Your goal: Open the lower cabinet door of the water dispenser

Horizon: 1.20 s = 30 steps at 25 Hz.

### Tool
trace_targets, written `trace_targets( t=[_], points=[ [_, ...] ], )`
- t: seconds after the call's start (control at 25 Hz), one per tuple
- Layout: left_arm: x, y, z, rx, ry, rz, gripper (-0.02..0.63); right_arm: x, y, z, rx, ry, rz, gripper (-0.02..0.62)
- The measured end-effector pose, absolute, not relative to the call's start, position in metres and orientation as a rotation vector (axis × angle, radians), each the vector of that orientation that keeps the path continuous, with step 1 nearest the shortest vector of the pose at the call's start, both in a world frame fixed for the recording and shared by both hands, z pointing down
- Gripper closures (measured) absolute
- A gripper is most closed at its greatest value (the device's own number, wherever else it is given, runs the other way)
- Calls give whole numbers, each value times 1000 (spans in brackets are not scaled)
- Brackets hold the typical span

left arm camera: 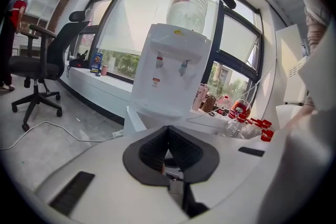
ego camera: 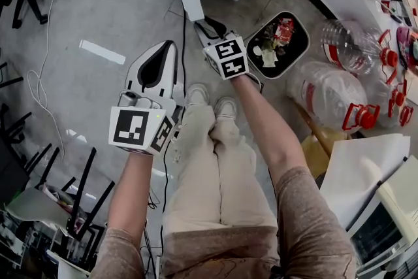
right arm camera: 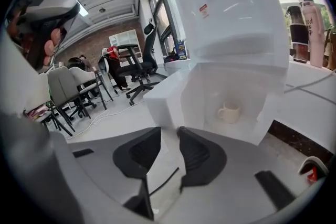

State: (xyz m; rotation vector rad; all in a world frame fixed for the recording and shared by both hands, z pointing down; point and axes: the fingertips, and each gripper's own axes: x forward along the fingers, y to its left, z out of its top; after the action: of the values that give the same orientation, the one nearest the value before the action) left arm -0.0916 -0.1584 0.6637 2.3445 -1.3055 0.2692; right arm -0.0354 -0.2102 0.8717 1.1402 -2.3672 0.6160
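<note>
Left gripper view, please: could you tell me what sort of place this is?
Probably an office or lab workroom: a swivel chair, a water dispenser and large windows.

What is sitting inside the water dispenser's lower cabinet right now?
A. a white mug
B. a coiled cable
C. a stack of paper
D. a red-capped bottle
A: the right gripper view looks past the open cabinet door into the lower cabinet, where a white mug stands upright, its handle toward the left.
</note>
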Motion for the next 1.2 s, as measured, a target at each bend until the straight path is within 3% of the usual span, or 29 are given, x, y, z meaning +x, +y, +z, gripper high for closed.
trace_targets(
  t=[0.56, 0.84, 1.2],
  points=[
    [-125, -150, 675, 2294, -1368, 296, 594, -109, -197, 866, 897, -2465, 614, 588],
    [-132, -144, 672, 2287, -1373, 327, 594, -116, -193, 842, 933, -2516, 653, 589],
    [-129, -132, 622, 2283, -1389, 304, 594, -66, -189, 746, 1054, -2576, 621, 589]
  ],
)
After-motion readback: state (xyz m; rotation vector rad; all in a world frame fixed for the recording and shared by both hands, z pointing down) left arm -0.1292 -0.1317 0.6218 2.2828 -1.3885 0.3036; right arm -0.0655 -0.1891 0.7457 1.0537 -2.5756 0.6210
